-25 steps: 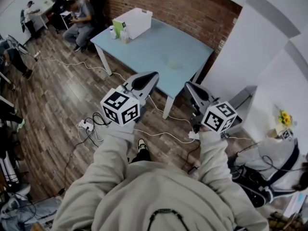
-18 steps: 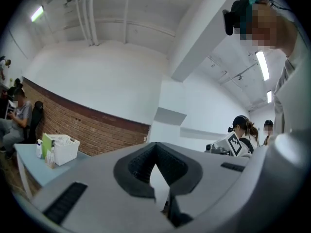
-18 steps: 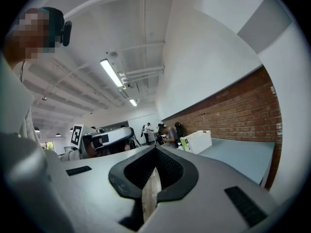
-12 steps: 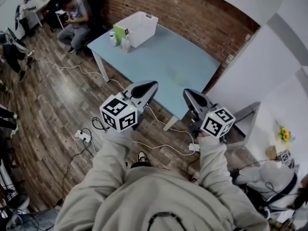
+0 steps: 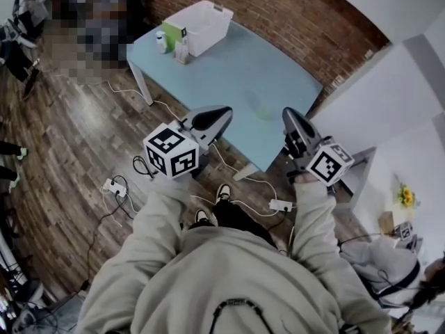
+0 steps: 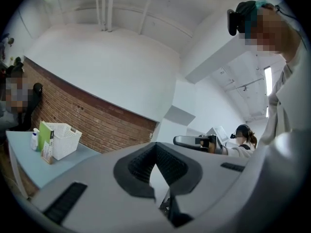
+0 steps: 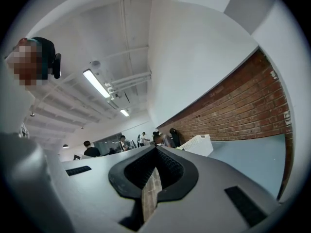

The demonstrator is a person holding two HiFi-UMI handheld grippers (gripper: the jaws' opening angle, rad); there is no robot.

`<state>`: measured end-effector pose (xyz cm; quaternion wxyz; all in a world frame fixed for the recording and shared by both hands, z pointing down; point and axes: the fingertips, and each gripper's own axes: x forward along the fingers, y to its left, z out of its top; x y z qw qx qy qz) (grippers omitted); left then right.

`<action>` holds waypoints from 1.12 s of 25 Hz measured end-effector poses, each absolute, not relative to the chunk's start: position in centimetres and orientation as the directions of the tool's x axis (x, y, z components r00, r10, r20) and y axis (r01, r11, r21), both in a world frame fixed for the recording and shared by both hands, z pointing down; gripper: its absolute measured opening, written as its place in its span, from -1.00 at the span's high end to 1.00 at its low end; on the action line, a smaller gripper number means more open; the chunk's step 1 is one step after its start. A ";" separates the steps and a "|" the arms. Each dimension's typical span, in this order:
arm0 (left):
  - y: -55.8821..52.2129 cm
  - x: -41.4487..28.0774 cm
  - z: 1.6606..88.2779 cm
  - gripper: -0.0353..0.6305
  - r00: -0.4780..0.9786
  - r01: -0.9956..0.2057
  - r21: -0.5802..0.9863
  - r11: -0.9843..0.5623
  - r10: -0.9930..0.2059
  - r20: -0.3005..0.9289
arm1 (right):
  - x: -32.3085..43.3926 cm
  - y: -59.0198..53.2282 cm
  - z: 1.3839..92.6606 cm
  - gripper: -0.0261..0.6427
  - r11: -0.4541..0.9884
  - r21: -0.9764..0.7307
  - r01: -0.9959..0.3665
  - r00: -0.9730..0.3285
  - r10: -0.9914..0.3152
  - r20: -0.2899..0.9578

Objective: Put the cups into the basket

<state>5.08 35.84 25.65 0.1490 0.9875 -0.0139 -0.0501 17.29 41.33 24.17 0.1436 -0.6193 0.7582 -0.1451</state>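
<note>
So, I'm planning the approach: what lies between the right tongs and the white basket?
Head view: bare blue table, save one faint greenish patch near its front edge, too blurred to name.

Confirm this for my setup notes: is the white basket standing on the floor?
No, the white basket stands on the light blue table, near its far corner.

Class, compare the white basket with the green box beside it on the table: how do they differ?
The white basket is far larger than the green box. The white basket is open-topped with latticed walls; the green box is slim, upright and plain-sided. Both stand at the far corner of the blue table.
</note>
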 end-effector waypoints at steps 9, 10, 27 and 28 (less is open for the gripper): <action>28.3 8.5 26.3 0.90 0.994 -0.074 0.272 -0.960 -0.091 -0.052 | 21.7 33.4 26.0 0.89 0.224 -0.411 -0.884 -0.223 -0.973 -0.050; 27.3 9.2 26.2 0.90 0.994 -0.079 0.268 -0.960 -0.096 -0.050 | 22.4 32.5 26.0 0.89 0.229 -0.409 -0.883 -0.227 -0.972 -0.055; 18.9 27.2 25.9 0.90 0.998 -0.019 0.216 -0.976 -0.005 0.066 | 39.2 25.1 29.5 0.89 0.194 -0.479 -0.856 -0.190 -0.980 -0.058; 18.6 27.7 26.1 0.90 0.998 -0.018 0.221 -0.975 -0.003 0.069 | 39.5 24.9 29.6 0.89 0.196 -0.475 -0.858 -0.193 -0.980 -0.056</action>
